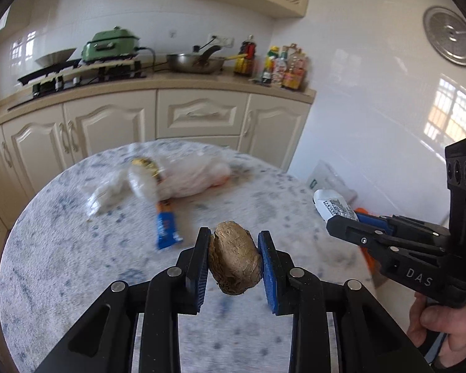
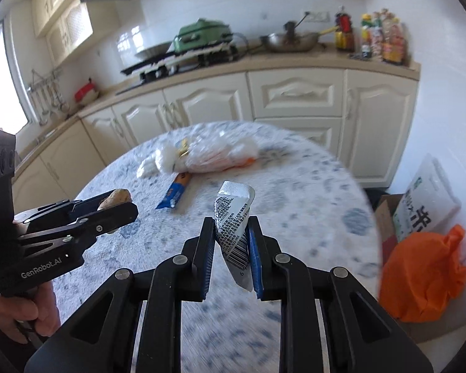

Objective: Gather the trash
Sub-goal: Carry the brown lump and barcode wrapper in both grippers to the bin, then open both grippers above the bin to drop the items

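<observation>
Two blurred wrappers (image 1: 167, 227), bag (image 1: 183, 177) contents unclear

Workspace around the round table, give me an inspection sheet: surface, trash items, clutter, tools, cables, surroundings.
Surface: round marble-pattern table, white with blue-grey speckles.
Job's things: brown lump held in left tool; silver barcode wrapper held in right tool; blue snack wrapper lying on the table.
Clutter: tied clear plastic bag lying at the table's far side.
Tools: both shut on their items, held above the table.
Cables: one from the green cooker on the counter.
Surroundings: orange bag and cardboard box on the floor; wok; sauce bottles.
</observation>
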